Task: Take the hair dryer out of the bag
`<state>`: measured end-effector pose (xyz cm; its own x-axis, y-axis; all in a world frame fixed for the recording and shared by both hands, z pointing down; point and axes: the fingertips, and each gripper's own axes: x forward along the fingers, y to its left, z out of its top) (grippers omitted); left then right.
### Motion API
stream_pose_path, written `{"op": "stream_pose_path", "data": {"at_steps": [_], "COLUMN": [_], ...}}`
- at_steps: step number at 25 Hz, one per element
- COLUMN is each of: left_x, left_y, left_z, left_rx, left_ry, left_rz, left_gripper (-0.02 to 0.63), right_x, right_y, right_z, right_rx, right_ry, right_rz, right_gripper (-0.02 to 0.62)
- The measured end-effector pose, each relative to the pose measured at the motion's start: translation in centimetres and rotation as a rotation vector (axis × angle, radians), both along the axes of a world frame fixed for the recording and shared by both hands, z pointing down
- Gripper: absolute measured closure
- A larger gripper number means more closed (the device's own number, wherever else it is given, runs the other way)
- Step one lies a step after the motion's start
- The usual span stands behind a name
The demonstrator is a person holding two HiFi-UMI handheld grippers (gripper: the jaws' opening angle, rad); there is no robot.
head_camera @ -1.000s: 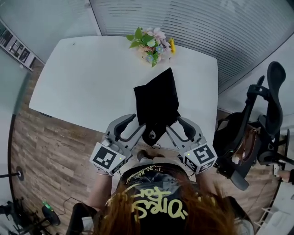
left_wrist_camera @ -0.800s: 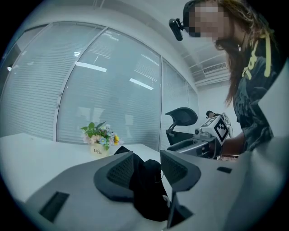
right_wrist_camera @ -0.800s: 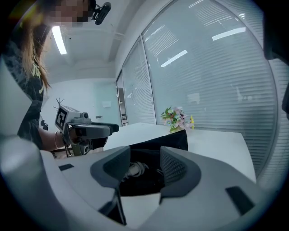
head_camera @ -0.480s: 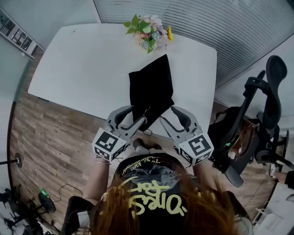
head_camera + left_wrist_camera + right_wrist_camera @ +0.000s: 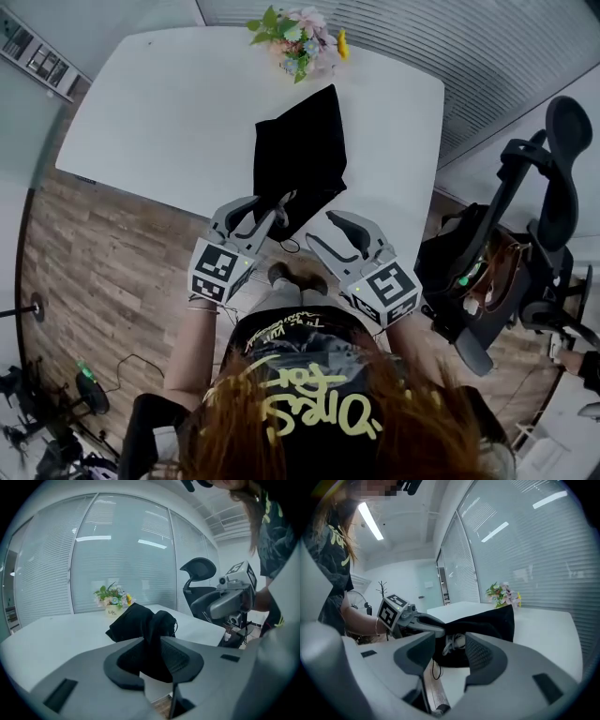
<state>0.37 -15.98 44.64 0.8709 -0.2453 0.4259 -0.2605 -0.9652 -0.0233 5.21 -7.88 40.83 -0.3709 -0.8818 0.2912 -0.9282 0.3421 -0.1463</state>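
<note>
Hair dryer (image 5: 454, 643) sits mostly hidden inside the black bag (image 5: 300, 155), which lies on the white counter (image 5: 169, 112) at centre of head view, mouth toward bottom of frame, near the counter's edge. Only a pale bit shows in the mouth from right gripper view, maybe handle or coiled cable, can't tell which. And here the left tongs (image 5: 275, 208) are at the bag's lower-left corner, jaws closing w/ a raised fold of black cloth between them, not pinched tight yet by the look of it. The right tongs (image 5: 319, 227) are released, jaws apart, lined up on the mouth from lower right, nothing between the pads, no contact. A thin black cord (image 5: 291, 246) dangles off the edge just below the mouth. Handling, my guess: bag is soft & floppy, will drag along unless the cloth at the rim is held back. Dryer is prob a rigid plastic shell, moderate weight, smooth & a bit slippery. Best taken on the handle or narrow body, not by any cable, which could snag in the cloth. The flowers (image 5: 295, 37) at top of frame are well apart.
</note>
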Motion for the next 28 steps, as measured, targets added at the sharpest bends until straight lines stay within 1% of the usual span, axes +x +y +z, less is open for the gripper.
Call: {"op": "stream_pose_path", "data": {"at_steps": [2,3,6,9,11,14,17,19,22,24,26,28], "left_x": [-0.3,-0.4,-0.7,-1.0,-1.0,-0.8,-0.2,0.0,0.0,-0.1,-0.2,-0.3], "left_y": [-0.4,-0.5,-1.0,-1.1,-1.3,-1.7,-1.9,-1.9,-1.9,-2.3,-2.6,-2.8], "left_z": [-0.1,-0.2,-0.2,-0.9,-1.5,-1.9,-2.2,-2.2,-2.2,-2.3,-2.3,-2.3], "left_rx": [-0.011,-0.017,-0.064,-0.154,-0.195,-0.217,-0.253,-0.281,-0.318,-0.355,-0.391,-0.398], "left_ry": [0.015,0.025,0.076,0.161,0.207,0.247,0.279,0.283,0.285,0.301,0.322,0.331], "left_rz": [-0.029,-0.044,-0.080,-0.105,-0.106,-0.091,-0.048,-0.010,0.051,0.080,0.108,0.142], "left_gripper": [0.563,0.576,0.590,0.593,0.594,0.595,0.595,0.595,0.594,0.594,0.594,0.594], "right_x": [-0.5,-0.7,-1.0,-1.2,-1.5,-1.9,-2.3,-2.5,-2.0,-1.6,-1.5,-1.6], "right_y": [0.6,0.9,1.7,2.2,2.2,1.8,0.5,-0.8,-2.7,-3.9,-4.9,-5.8], "right_z": [0.6,0.9,1.7,1.9,1.9,2.1,2.5,3.0,3.5,3.7,4.0,4.3], "right_rx": [-0.009,-0.014,-0.032,-0.036,-0.038,-0.045,-0.066,-0.085,-0.117,-0.137,-0.161,-0.181], "right_ry": [0.001,0.004,0.010,0.012,0.017,0.011,-0.014,-0.024,-0.041,-0.059,-0.078,-0.093], "right_rz": [-0.025,-0.035,-0.049,-0.045,-0.042,-0.021,0.019,0.063,0.177,0.257,0.310,0.345], "right_gripper": [0.402,0.402,0.402,0.402,0.402,0.402,0.402,0.402,0.402,0.402,0.402,0.402]}}
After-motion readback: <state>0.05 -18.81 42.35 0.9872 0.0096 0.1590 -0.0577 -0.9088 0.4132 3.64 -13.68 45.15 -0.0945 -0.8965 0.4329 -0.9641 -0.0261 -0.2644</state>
